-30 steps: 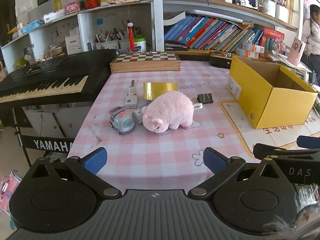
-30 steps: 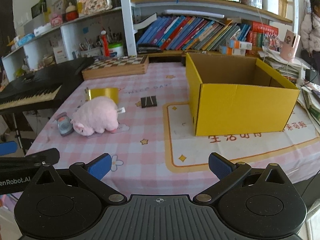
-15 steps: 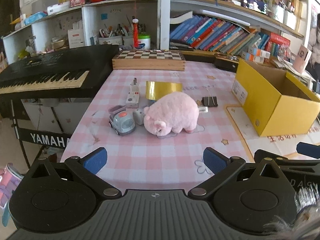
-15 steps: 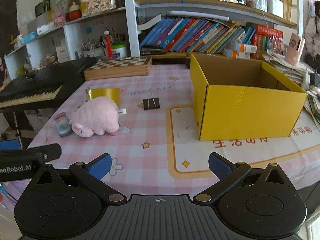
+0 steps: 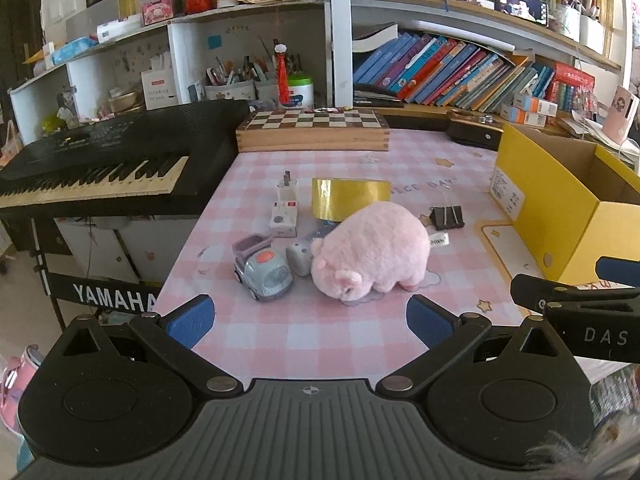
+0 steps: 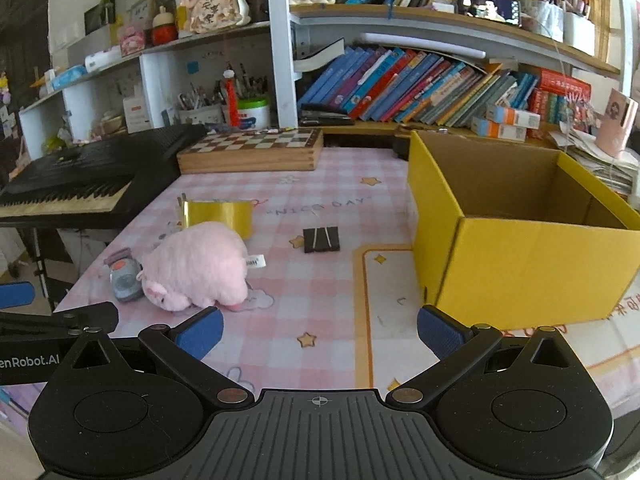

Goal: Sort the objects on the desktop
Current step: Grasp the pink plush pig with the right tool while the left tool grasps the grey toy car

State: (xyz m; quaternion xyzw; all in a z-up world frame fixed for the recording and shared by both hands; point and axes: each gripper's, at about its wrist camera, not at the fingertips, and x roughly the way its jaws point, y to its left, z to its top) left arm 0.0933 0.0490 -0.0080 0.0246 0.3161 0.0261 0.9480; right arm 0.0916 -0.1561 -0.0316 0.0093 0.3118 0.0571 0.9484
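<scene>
Left gripper: jaws spread, holding nothing. Right gripper: jaws spread, holding nothing. Plush pig at 12 o'clock of the left gripper, toy car touching at its 9 o'clock. Yellow box at 2 o'clock of the right gripper.

Keyboard at 9 o'clock, left of the pink checked tablecloth, marked YAMAHA on its stand. Chessboard at 12 o'clock on the table's far edge. White shelves at 11 o'clock hold pen cups, jars, small boxes. Leaning books at 1 o'clock. Phone with lit screen on the top shelf. Paper pile at 2 o'clock.
</scene>
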